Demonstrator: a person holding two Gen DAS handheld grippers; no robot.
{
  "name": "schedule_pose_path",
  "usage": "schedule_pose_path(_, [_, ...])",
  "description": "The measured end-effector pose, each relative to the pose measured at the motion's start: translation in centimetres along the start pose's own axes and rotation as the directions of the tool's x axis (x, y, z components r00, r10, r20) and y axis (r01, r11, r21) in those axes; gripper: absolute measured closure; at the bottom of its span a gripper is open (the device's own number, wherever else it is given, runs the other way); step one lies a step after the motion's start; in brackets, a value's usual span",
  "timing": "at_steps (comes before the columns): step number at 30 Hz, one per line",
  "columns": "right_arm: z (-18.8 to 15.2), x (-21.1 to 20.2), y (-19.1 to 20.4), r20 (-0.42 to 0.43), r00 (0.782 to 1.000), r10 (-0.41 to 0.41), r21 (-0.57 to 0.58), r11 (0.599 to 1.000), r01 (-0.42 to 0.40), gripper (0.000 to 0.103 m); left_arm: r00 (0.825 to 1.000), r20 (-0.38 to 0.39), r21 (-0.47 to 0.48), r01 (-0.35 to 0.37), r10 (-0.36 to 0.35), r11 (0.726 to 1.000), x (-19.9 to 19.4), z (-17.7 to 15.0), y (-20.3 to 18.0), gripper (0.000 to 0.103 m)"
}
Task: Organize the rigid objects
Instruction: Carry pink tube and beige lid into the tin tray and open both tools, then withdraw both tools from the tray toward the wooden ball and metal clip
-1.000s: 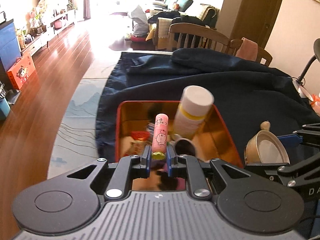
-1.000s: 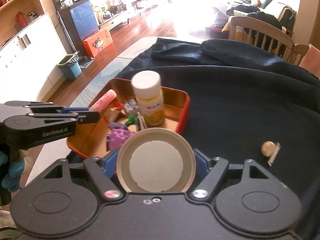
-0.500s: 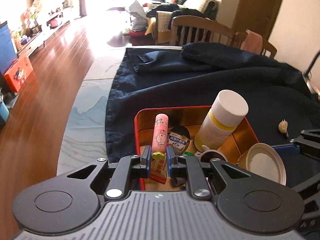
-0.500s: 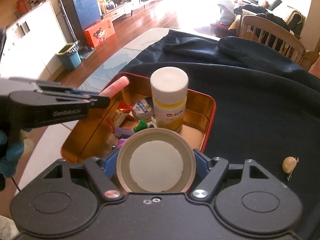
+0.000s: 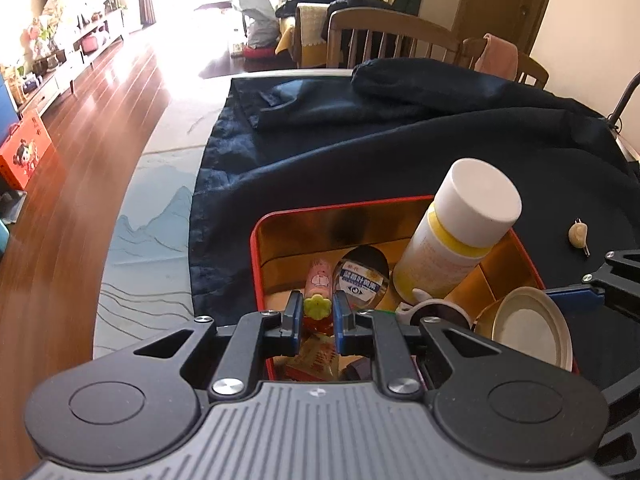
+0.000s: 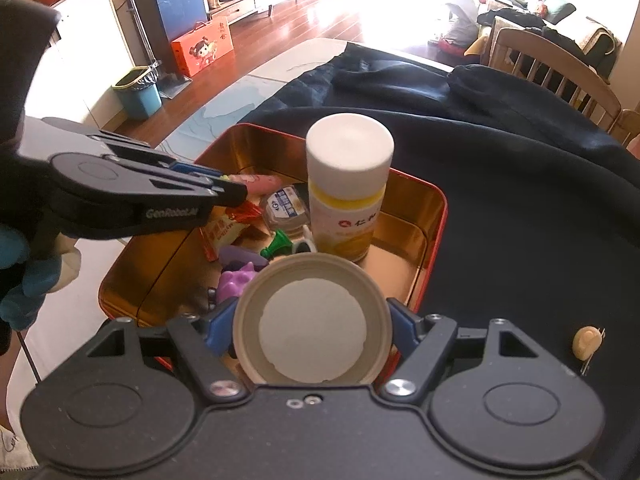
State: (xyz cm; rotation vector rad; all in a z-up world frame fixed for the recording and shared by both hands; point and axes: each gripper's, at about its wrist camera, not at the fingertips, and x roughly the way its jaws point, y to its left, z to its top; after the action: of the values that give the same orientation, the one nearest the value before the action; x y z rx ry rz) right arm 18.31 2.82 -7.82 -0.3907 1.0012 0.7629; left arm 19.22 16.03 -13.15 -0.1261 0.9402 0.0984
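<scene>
Lowered over the red-rimmed, gold-lined metal tin within the last second: left gripper, clamped tight on a slim pink stick with cartoon print and a green flower-shaped cap, and right gripper, spread wide around a beige round lid with a white liner. Previously held higher, with the stick standing up in front of the tin's far wall; now dipped between the walls, tip near a round clear-topped case with a blue label. Probable meaning: both items about to be set down among those already gathered, release not yet made.

From the left wrist: stick's flower cap pinched squarely between blue pads, lid seen edge-on at right, a red-and-yellow snack packet below the jaws. From the right wrist only: purple toy figure, green plastic piece, the white-capped yellow-banded bottle upright in the tin's middle, and a blue-gloved hand behind the left tool. Left out on the dark navy cloth, well apart from the tin: a small cream snail-shaped piece.
</scene>
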Motion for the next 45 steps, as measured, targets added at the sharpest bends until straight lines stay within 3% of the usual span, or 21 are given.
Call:
schedule_pose_path(21, [-0.9,-2.7,-0.6,0.061,0.997,0.037,0.019,0.999,-0.038,0.022,1.000,0.004,-0.007,-0.030,0.030,1.000,-1.9,-0.8,-1.2,0.087])
schedule_pose_path(26, [-1.5,-4.2,-1.1,0.089,0.994,0.065,0.017,0.998,-0.067,0.021,0.999,0.029,-0.007,-0.025,0.026,1.000,-3.4,-1.2,-2.2,0.073])
schedule_pose_path(42, [-5.2,-10.4,-5.8,0.201,0.975,0.098,0.034,0.994,-0.107,0.010,0.995,0.102,-0.056,-0.013,0.019,0.998,-7.7,-2.2,-7.3,0.070])
schedule_pose_path(44, [-5.8,-11.1,-6.8,0.211,0.973,0.099,0.044,0.993,-0.111,0.009,0.993,0.117,-0.053,-0.010,0.016,0.999,-8.1,-2.2,-8.4,0.046])
schedule_pose_path(45, [-6.1,-11.6,-7.4,0.218,0.971,0.095,0.047,0.993,-0.108,0.008,0.991,0.135,-0.050,-0.011,0.018,0.999,-8.4,-2.2,-9.1,0.039])
